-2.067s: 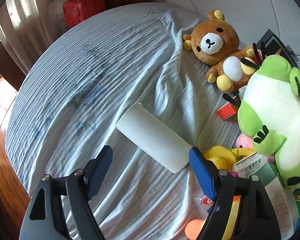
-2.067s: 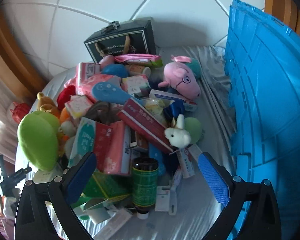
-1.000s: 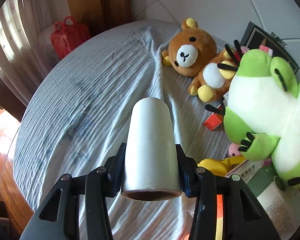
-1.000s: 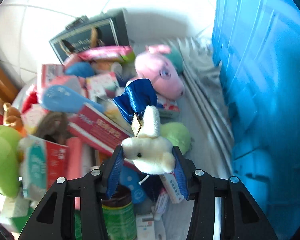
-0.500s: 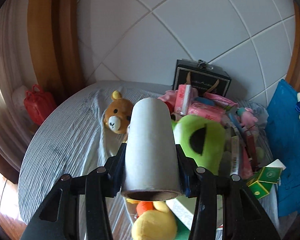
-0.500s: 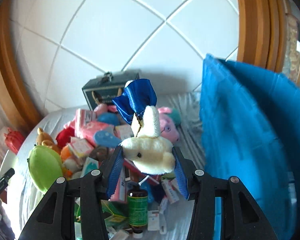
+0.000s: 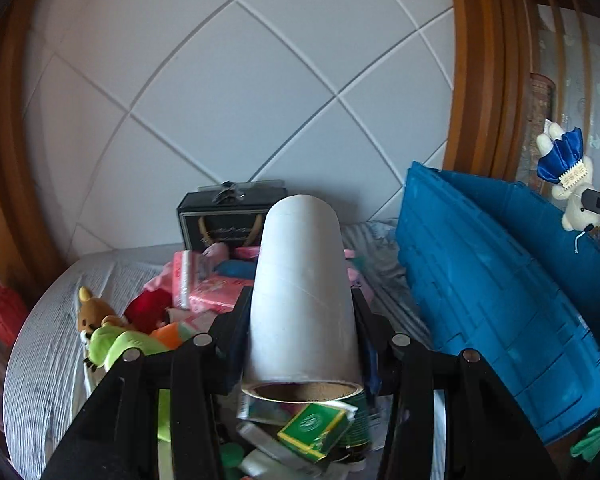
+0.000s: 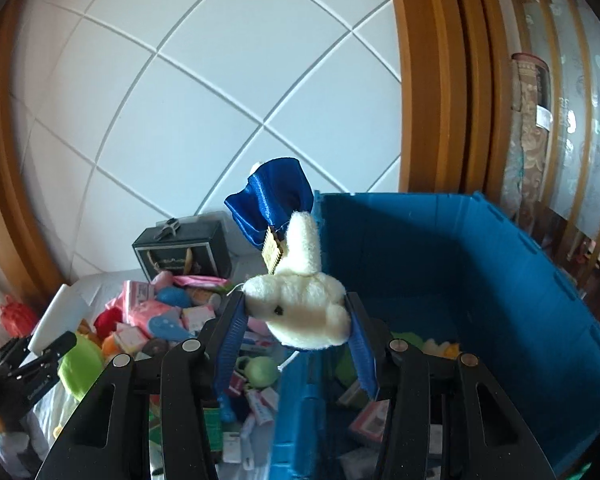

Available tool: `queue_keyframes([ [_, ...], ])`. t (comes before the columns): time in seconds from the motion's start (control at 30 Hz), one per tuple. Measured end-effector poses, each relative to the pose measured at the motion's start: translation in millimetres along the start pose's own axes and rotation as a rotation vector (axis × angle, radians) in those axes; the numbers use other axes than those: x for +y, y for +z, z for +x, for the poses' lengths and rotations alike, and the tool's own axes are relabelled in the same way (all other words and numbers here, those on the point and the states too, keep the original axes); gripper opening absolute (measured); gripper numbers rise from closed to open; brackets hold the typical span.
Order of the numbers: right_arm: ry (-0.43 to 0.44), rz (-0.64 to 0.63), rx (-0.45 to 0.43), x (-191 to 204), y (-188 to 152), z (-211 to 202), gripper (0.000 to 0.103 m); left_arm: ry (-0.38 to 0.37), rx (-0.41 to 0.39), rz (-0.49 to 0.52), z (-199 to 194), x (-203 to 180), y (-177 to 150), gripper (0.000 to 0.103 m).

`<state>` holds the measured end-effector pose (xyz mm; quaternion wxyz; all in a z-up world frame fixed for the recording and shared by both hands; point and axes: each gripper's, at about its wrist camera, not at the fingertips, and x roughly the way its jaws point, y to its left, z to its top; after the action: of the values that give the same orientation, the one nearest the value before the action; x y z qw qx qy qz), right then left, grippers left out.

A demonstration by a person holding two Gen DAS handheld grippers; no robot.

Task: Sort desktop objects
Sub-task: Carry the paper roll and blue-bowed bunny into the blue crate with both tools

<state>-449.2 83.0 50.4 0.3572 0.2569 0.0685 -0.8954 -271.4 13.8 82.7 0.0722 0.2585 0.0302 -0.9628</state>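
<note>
The left gripper (image 7: pixel 302 340) clamps a white roll (image 7: pixel 302 300) above the pile, while the right gripper (image 8: pixel 296 336) pinches a plush rabbit (image 8: pixel 300 308) over the blue bin (image 8: pixel 480 280), apparently ready for dropping.

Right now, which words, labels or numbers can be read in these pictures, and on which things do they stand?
None can be read for certain.
Black gift box: gold lettering, blurred.
Green carton: gold emblem, print too small.
Tag on white plush toy: too small.
Left gripper: white print, blurred.
</note>
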Motion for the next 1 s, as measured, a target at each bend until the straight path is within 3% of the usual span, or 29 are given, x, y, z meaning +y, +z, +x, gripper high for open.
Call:
queue_keyframes([
  [0.2,-0.053,-0.023,0.0,-80,29,-2,0.048,-0.078,-0.024,0.083,10,-108,53,0.045],
  [0.4,-0.076,-0.036,0.054,-164,53,29,0.048,-0.151,0.042,0.169,47,-212,102,0.045],
  [0.57,-0.049,-0.027,0.159,-222,61,81,0.048,-0.203,0.177,0.164,98,-284,135,0.045],
  [0.7,-0.078,-0.014,0.259,-257,60,130,0.048,-0.196,0.339,0.163,162,-332,143,0.045],
  [0.87,-0.075,0.029,0.434,-287,35,200,0.048,-0.105,0.49,0.204,245,-386,126,0.045],
  [1.0,-0.074,0.066,0.553,-302,13,250,0.049,-0.035,0.61,0.194,309,-403,101,0.045],
])
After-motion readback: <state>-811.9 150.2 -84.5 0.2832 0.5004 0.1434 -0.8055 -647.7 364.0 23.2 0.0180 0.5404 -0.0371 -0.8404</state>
